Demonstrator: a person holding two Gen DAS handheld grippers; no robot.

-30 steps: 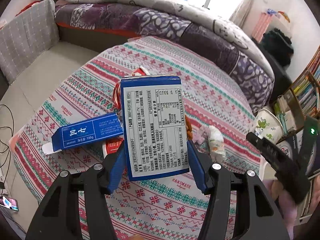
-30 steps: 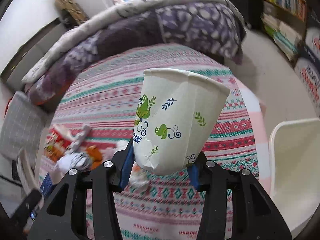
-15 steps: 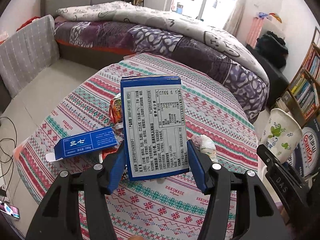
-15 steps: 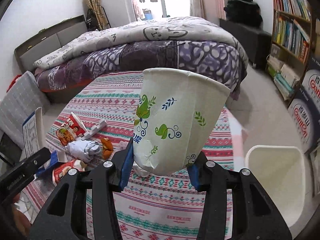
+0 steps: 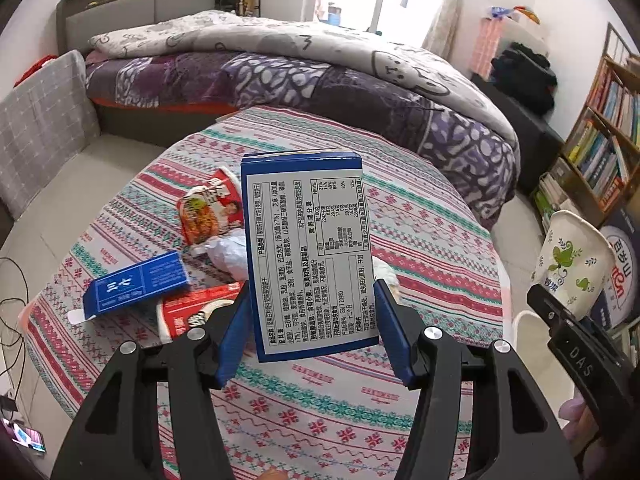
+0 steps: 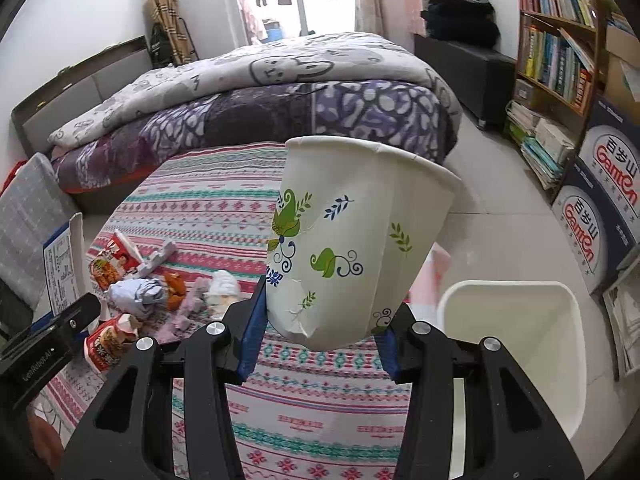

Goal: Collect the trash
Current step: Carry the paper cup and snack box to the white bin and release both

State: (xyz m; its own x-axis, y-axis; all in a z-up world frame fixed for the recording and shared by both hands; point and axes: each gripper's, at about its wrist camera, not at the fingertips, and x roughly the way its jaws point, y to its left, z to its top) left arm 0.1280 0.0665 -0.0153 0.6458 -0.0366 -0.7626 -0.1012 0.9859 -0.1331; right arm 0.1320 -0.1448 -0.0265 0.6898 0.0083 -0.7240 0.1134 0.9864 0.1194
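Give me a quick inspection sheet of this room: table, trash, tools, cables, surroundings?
Surface: round table under a patterned cloth.
Job's things: blue carton and paper cup held up; white bin beside the table.
Clutter: noodle wrappers, blue toothpaste box, crumpled paper on the cloth.
Grippers: left gripper jaws clamp the carton; right gripper jaws clamp the cup.
Cables: black cable on the floor.
Surroundings: bed, bookshelf.

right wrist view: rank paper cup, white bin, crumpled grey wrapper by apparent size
1. paper cup, but it is held right at the camera, so nearness inflates it
2. white bin, partly cut off by the jaws; likely truly bigger
3. crumpled grey wrapper
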